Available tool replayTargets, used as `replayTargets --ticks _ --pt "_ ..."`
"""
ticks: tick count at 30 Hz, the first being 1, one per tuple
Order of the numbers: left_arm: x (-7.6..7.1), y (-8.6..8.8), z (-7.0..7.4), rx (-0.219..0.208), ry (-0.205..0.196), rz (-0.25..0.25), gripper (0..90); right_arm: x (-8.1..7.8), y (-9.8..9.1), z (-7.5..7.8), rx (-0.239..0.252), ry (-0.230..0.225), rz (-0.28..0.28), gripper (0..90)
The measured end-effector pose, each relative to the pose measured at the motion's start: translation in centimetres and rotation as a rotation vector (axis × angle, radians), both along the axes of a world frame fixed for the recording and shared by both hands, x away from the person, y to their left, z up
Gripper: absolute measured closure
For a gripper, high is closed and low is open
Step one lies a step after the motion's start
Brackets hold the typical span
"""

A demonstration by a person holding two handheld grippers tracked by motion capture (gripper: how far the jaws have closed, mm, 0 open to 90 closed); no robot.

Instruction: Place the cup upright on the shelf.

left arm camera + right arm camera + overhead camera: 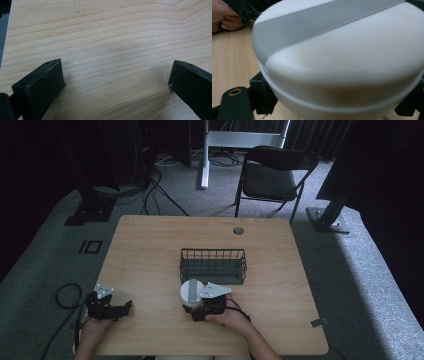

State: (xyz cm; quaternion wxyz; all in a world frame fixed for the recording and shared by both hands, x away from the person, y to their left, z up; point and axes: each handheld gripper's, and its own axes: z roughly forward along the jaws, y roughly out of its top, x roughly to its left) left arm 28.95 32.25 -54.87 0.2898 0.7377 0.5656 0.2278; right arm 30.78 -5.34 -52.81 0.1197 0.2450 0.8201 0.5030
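A: Where is the white container (191, 291) sitting?

B: On the table (150, 250), near the front edge and about mid-width, just this side of the dark wire basket (213, 265). The right hand-held gripper (204, 309) has its jaws around the lower body, one on each side; in the right gripper view the container (342, 62) bulges between the two black jaws, so I judge it grasped

A: Why hold it low like that?

B: Probably because the rounded top with its grey band gives nothing flat to pinch, while the sides lower down do. I can't tell whether it is touching the wood or slightly lifted

A: And the basket so close behind?

B: It looks like the likely destination, open side up, a short move away

A: The other hand?

B: The left hand-held gripper (107, 306) rests at the near left, well apart from the container, jaws spread wide over bare wood (112, 50) with nothing between them. It seems parked out of the way
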Motion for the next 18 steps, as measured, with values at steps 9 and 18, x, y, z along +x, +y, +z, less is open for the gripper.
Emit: replayTargets --ticks 9,18 --pt "0.0 0.0 0.0 0.000 0.000 0.000 0.1 -0.1 0.0 0.3 -0.021 -0.006 -0.012 18.2" --pt "0.0 0.0 0.0 0.000 0.000 0.000 0.1 0.0 -0.2 1.1 -0.026 -0.007 -0.023 18.2"
